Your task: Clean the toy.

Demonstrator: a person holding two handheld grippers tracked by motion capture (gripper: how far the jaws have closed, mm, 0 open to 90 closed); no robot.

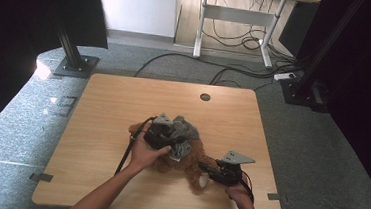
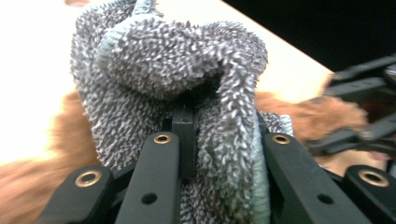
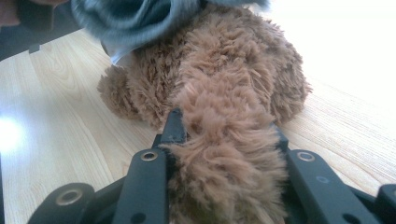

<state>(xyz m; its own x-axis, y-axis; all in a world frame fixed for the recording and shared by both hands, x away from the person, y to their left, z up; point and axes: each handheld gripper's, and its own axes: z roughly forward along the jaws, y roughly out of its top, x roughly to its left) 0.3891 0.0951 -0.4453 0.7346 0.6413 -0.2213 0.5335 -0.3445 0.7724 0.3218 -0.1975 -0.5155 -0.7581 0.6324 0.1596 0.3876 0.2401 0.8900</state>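
Note:
A brown plush toy (image 1: pixel 189 157) lies near the middle of the wooden table (image 1: pixel 113 104), with a grey fuzzy cloth (image 1: pixel 184 132) bunched over its upper part. My left gripper (image 1: pixel 170 143) is shut on that grey cloth (image 2: pixel 187 93), whose pile wraps around the jaws in the left gripper view. My right gripper (image 1: pixel 207 172) is shut on a limb of the plush toy (image 3: pixel 224 154); brown fur bulges between its two jaws. The toy's body (image 3: pixel 233 60) stretches away ahead, the cloth (image 3: pixel 135 18) at its far end.
A round cable hole (image 1: pixel 205 97) sits near the table's far edge. Black cables trail from both grippers over the front of the table. Stand bases (image 1: pixel 76 66) and floor cables lie beyond the table, and a white desk frame (image 1: pixel 230 18) stands farther back.

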